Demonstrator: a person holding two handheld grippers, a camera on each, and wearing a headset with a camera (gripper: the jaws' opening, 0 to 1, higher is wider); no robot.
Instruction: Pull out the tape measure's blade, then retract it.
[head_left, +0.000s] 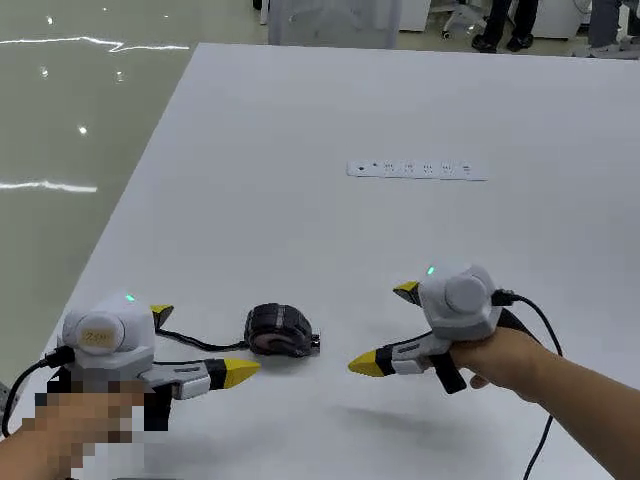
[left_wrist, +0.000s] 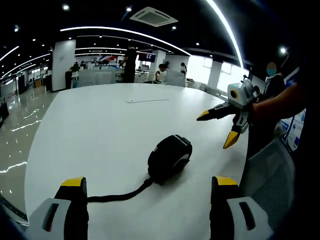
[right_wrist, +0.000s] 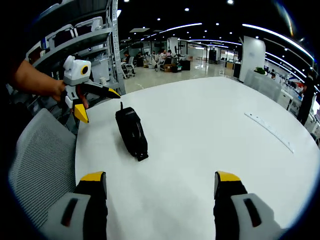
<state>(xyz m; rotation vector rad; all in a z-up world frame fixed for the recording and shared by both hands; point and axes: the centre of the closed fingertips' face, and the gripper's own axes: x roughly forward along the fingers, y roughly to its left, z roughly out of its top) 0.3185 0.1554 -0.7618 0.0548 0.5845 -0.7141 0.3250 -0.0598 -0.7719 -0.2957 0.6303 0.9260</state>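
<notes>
Two claws gape open, empty: left gripper (head_left: 205, 340) and right gripper (head_left: 383, 328). Between them a black tape measure (head_left: 280, 330) lies on the white table (head_left: 300, 150). Its case looks hard, compact, fairly heavy: clamp it across the sides, and pinch the blade's tip (right_wrist: 142, 157).

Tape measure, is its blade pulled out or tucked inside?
Tucked inside: the tape measure lies on the table with no blade stretching from it.
</notes>
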